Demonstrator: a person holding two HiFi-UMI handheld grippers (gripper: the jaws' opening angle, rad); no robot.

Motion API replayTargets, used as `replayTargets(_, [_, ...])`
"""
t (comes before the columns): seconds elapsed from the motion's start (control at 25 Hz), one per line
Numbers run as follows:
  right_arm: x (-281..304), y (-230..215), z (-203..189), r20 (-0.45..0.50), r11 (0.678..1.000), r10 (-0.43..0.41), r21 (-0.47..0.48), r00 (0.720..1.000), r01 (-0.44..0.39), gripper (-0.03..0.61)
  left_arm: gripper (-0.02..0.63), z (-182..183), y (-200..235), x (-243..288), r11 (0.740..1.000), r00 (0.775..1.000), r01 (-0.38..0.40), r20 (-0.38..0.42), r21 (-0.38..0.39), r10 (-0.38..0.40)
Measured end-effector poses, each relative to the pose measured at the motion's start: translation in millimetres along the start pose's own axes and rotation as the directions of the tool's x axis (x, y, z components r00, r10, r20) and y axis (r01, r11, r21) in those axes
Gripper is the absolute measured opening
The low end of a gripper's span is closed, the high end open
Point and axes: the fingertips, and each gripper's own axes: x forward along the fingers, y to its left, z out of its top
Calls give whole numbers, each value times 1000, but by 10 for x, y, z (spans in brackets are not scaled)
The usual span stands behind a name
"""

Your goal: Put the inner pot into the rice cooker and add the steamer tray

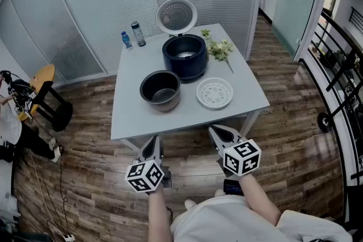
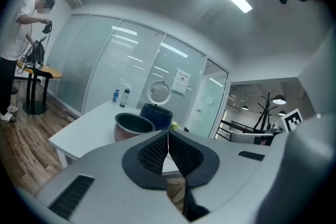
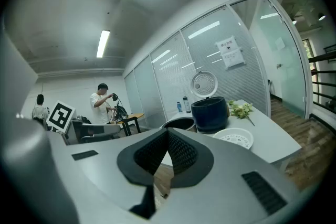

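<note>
Task unstarted: inner pot (image 1: 160, 88) and steamer tray (image 1: 214, 93) sit outside rice cooker (image 1: 185, 56), well ahead of both closed, empty grippers (image 1: 152, 147) (image 1: 222, 134).

- The right gripper (image 3: 168, 134) holds its black ribbed jaws pressed together.
- Beyond them, on the pale grey table (image 3: 275, 141), stands the dark blue round rice cooker (image 3: 210, 115), with its white round lid (image 3: 203, 84) raised.
- The dark metal inner pot (image 3: 179, 123) sits just left of the cooker.
- The white perforated steamer tray (image 3: 234, 137) lies nearer, to the right.
- The green leafy sprigs (image 3: 242, 109) lie right of the cooker.
</note>
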Motion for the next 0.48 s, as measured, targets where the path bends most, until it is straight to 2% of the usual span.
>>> replayTargets(0.24, [-67, -124, -44, -10, 999, 7, 46, 1000, -7, 17, 12, 12, -68, 8, 1000, 1000, -23, 10, 0, 23])
replayTargets(0.36, [-80, -92, -25, 28, 994, 77, 78, 997, -79, 19, 19, -12, -119, 53, 999, 1000, -21, -10, 33, 21])
replayTargets(0.4, [-70, -65, -25, 29, 989, 114, 92, 993, -117, 96, 206, -52, -143, 90, 998, 999, -16, -36, 58, 18])
replayTargets(0.44, [-55, -49, -28, 19, 985, 141, 94, 990, -142, 241, 316, -84, -160, 121, 996, 998, -18, -57, 83, 23])
replayTargets(0.48, [-42, -52, -29, 6, 986, 148, 83, 989, -148, 258, 316, -97, -172, 136, 995, 997, -26, -64, 101, 33])
